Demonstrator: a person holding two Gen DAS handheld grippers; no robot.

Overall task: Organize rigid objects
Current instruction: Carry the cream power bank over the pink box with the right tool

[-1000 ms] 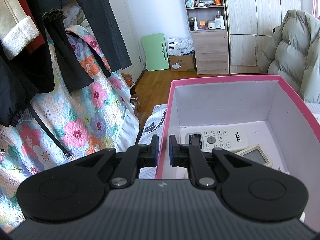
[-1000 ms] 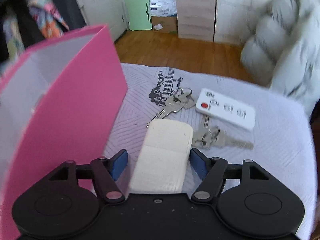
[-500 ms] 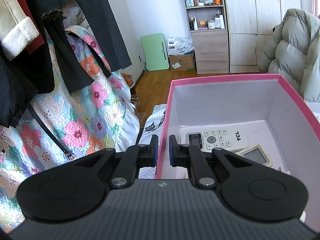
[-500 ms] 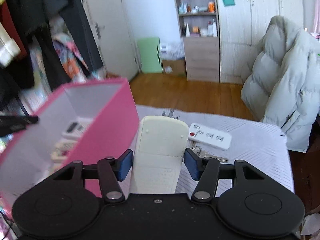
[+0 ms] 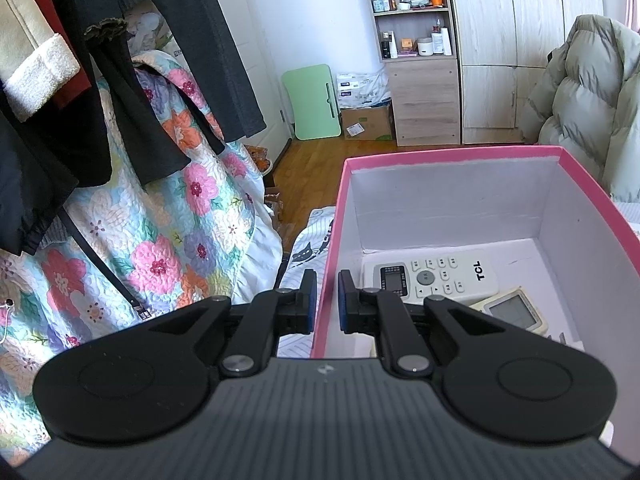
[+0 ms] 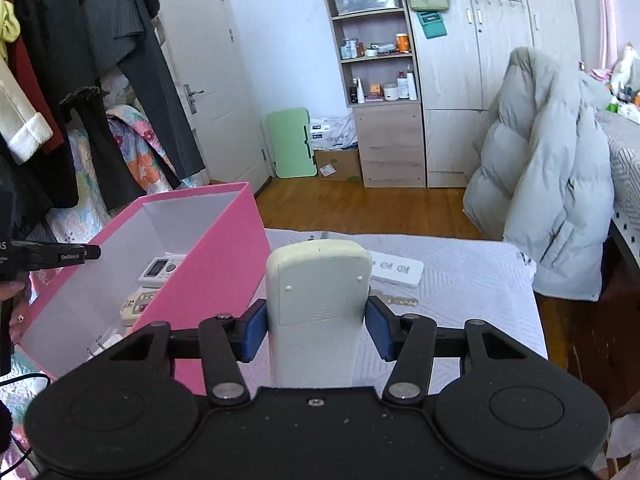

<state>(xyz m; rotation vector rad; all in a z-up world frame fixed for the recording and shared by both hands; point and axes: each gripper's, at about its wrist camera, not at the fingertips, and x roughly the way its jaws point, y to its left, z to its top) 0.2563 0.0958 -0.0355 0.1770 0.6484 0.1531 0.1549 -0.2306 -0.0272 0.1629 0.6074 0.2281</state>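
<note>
The right tongs (image 6: 316, 330) are closing on the cream remote (image 6: 318, 304) — hard, light, smooth, best gripped mid-sides. The pink box (image 6: 208, 276) sits at nine o'clock — left tongs (image 5: 324, 300) pinch its wall.

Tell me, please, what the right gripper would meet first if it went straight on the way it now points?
Probably the white remote on the bedspread, just past the cream remote the right gripper is closing on; depth is hard to judge.
</note>
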